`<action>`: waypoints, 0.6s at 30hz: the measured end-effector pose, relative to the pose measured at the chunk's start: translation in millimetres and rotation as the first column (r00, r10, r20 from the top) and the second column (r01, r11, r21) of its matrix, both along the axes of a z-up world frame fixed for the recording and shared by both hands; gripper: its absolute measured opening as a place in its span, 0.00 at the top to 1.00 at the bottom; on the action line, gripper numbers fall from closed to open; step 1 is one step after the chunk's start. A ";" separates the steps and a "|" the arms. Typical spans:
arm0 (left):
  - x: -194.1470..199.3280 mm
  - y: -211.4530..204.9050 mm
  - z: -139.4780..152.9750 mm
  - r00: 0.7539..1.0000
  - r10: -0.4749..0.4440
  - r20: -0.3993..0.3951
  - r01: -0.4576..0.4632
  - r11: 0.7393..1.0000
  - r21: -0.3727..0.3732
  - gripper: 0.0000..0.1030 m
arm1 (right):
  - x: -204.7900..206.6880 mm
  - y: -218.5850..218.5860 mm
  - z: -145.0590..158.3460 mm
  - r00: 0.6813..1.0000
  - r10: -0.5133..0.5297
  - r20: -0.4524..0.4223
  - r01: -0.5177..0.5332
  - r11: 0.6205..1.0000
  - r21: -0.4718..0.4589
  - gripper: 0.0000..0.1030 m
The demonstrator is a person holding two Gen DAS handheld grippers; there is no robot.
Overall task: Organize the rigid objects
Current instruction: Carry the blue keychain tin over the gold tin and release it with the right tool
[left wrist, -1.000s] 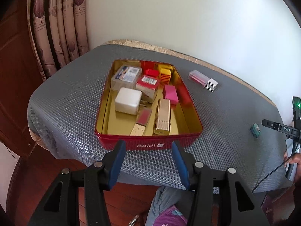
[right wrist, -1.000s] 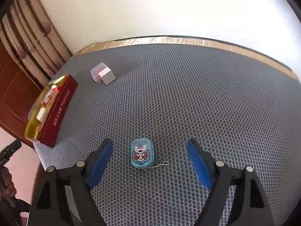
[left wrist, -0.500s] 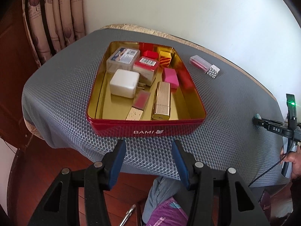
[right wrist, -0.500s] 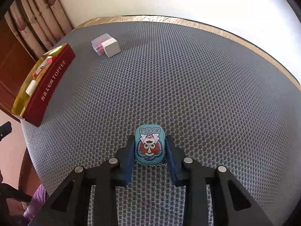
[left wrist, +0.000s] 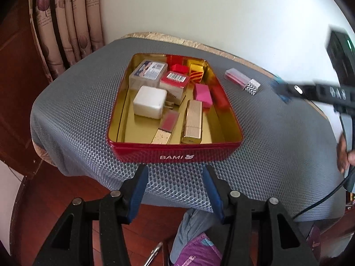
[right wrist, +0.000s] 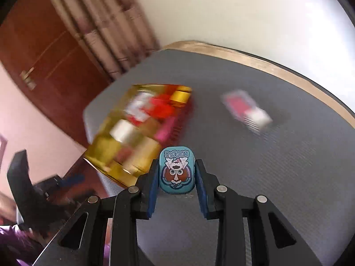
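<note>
Right hand-held gripper (right wrist: 177, 177) clamped on teal NOODLE tin (right wrist: 176, 171), in transit toward red tray (left wrist: 177, 154); left hand-held gripper (left wrist: 175, 190) wide, idle; next: likely placement in free tray space.

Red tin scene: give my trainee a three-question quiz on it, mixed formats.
1. True or false: the left gripper is shut on the white charger.
2. What does the right gripper hold?
A. gold case
B. blue Noodle tin
C. pink box
3. Fill in: the clear case with the zigzag end lies ____ the red tin.

Key
1. False: it hangs open, short of the tin.
2. B
3. outside, on the grey mat
</note>
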State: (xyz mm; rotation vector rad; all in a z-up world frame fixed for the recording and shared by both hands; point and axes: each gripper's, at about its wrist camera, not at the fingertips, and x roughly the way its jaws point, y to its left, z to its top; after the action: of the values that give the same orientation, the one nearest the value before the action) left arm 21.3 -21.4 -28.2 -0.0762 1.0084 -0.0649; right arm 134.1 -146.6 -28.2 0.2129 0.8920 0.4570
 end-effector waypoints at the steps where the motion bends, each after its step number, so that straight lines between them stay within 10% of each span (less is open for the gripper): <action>1: 0.1 0.5 -0.3 1.000 0.004 0.002 -0.004 1.000 0.004 0.49 | 6.9 16.1 1.6 1.000 0.026 0.000 -0.026 1.000 0.001 0.72; 18: 6.2 3.3 -10.9 0.999 0.023 -0.041 -0.019 0.995 0.095 0.45 | 68.9 118.6 -39.2 0.988 0.107 -0.108 -0.115 0.991 -0.066 0.68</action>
State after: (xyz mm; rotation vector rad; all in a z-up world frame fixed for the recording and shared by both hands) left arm 27.5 -18.1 -39.1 -0.0016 1.0508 0.0036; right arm 203.1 -27.9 -67.5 0.1223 1.0245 0.5199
